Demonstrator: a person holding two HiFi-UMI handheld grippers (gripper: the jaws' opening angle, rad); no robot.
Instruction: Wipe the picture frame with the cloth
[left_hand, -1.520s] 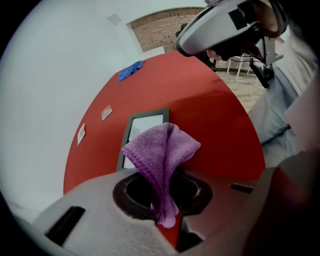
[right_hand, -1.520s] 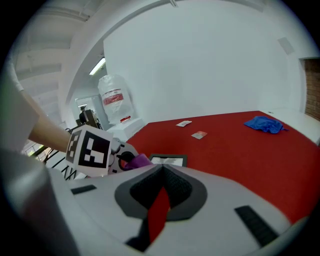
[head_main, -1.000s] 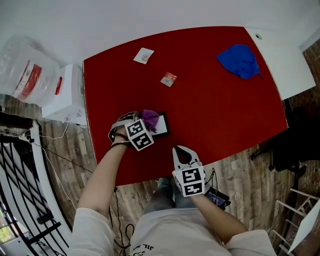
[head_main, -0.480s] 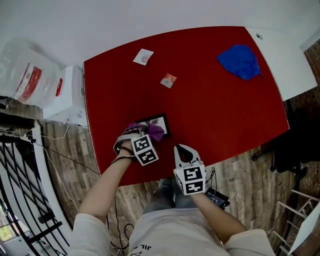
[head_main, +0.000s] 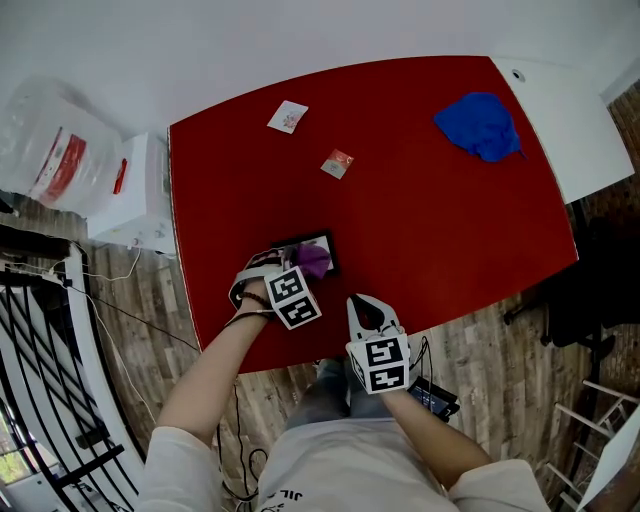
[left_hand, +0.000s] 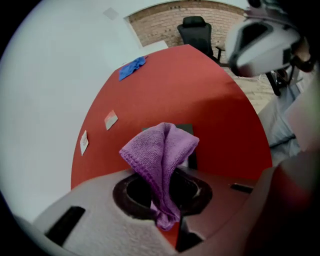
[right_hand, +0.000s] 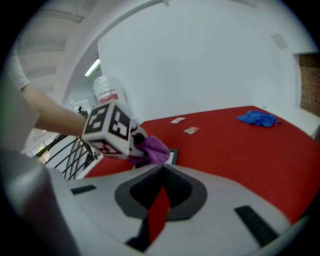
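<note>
Pinching a bunched fold of the soft, light purple cloth (left_hand: 160, 150), the left gripper's (left_hand: 165, 172) fingers hold it over the picture frame (head_main: 322, 242), judged stiff, light and apt to slide, lying flat near the surface's (head_main: 420, 200) front-left edge; the right gripper's (right_hand: 161, 172) fingers are closed, empty.

Black picture frame (head_main: 322, 240) lying flat; purple cloth (left_hand: 160, 150) bunched above it.

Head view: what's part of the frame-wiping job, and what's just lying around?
Job: purple cloth, picture frame, left tongs shut on the cloth.
Lying about: blue cloth, white card, reddish card.
</note>
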